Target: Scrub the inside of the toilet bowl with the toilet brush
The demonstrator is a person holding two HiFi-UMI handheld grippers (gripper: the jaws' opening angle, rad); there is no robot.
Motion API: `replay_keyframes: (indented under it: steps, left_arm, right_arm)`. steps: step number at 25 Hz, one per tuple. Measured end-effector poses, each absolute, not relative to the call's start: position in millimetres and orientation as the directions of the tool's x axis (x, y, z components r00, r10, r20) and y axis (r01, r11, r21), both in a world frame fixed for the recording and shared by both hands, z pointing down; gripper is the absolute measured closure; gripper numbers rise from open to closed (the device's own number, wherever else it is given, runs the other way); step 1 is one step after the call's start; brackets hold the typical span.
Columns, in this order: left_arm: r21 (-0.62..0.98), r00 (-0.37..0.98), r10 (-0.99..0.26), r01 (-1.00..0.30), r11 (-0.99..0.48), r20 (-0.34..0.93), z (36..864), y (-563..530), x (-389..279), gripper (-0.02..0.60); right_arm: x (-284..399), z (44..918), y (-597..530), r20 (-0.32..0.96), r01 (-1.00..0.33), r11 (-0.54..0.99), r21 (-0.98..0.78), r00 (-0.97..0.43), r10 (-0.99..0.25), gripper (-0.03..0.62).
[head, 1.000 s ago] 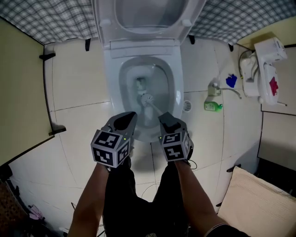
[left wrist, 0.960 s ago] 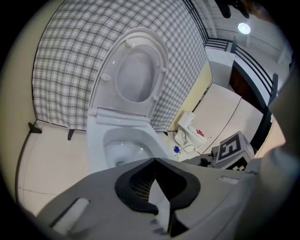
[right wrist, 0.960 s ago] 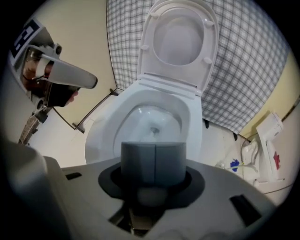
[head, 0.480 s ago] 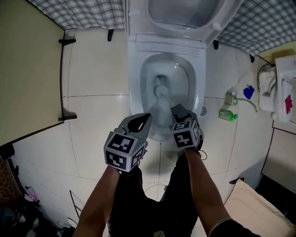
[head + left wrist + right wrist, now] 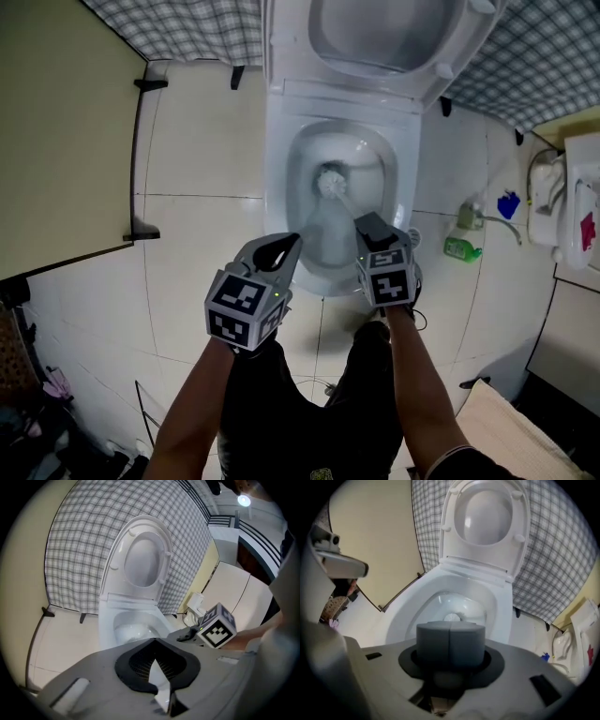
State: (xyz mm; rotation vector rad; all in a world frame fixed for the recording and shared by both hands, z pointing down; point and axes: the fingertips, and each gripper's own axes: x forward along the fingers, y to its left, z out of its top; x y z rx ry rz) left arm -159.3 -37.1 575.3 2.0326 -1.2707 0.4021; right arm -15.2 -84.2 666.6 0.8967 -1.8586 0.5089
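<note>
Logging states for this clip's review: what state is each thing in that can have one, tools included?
toilet seat: raised.
toilet brush: head inside toilet bowl, handle gripped.
right tool: shut on toilet brush.
left tool: shut, empty.
green bottle: standing on floor.

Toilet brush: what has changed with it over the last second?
The toilet brush has slid its head from the middle of the toilet bowl toward the back. The right claw stays shut on its handle. The left claw stays shut and empty beside it.
</note>
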Motion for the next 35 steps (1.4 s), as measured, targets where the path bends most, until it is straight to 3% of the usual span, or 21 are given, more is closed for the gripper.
replay_keyframes:
  steps: [10,14,24,35]
  left_arm:
    - [0.341,0.457,-0.659,-0.889,-0.307,0.597,556,-30,-119,0.572]
    - [0.332,0.488,-0.639,-0.873,-0.358,0.594,552,-29,-86,0.572]
    - [0.346,0.568,-0.594,-0.821,-0.453,0.570,544,-36,9,0.572]
    - [0.383,0.580,-0.550,-0.813,-0.439,0.600,581,-26,60,0.572]
  right_arm:
    - [69,555,-66,0.738,-0.829,0.487,-0.274,-0.506,-0.446,0.428]
    - [106,517,-65,0.666,-0.839,0.440,-0.320,-0.529,-0.525,0.428]
    - [240,486,-59,0.646,-0.920,0.317,-0.228,-0.387,-0.658,0.428]
    - [312,618,-27,0.858,-0.940,0.338,-0.051,-0.214,-0.467,0.428]
